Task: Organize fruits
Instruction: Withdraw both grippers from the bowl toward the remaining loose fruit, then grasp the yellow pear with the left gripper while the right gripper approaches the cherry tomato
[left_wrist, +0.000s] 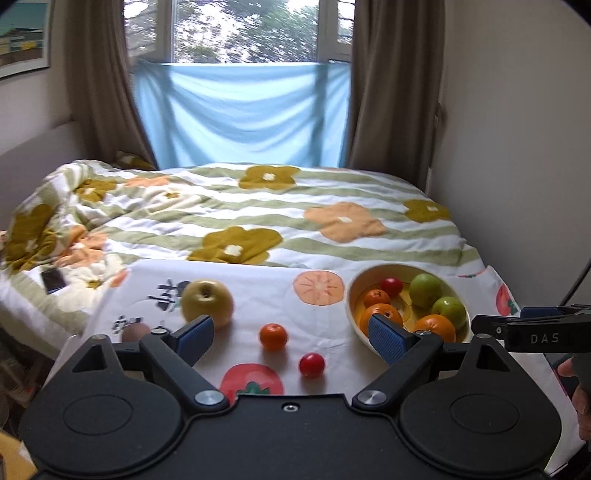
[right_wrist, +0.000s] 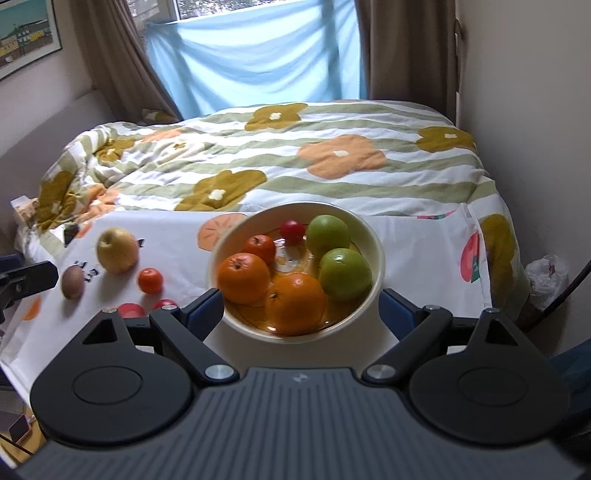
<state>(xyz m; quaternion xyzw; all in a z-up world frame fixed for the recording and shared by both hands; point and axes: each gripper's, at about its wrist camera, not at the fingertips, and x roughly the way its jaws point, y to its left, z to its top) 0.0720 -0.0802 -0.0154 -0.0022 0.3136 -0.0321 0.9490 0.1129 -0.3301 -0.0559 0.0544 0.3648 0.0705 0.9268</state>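
the left gripper (left_wrist: 291, 338) hangs released over the fruit-print cloth (left_wrist: 332, 332), its blue pads spread wide with nothing between them. ahead of it, in the gap, lie a small orange mandarin (left_wrist: 273, 336) and, nearer and a little right, a red cherry tomato (left_wrist: 312, 364), apart from each other. a large yellow apple (left_wrist: 207, 302) sits farther left, just behind the left pad, and a brown kiwi (left_wrist: 135, 332) peeks out at the left edge of the cloth.

the right gripper (right_wrist: 301, 314) is released too, its fingers standing to either side of the cream bowl (right_wrist: 373, 236) without touching it, as far as can be seen. in the bowl lie two big oranges (right_wrist: 243, 278) on the near side, two green apples (right_wrist: 345, 273) on the right, a small mandarin and a red tomato toward the far side. the bowl stands on the right part of the cloth, which is spread over the near end of the bed (right_wrist: 332, 147) with its flowered quilt. a phone (left_wrist: 53, 280) lies on the quilt at far left.
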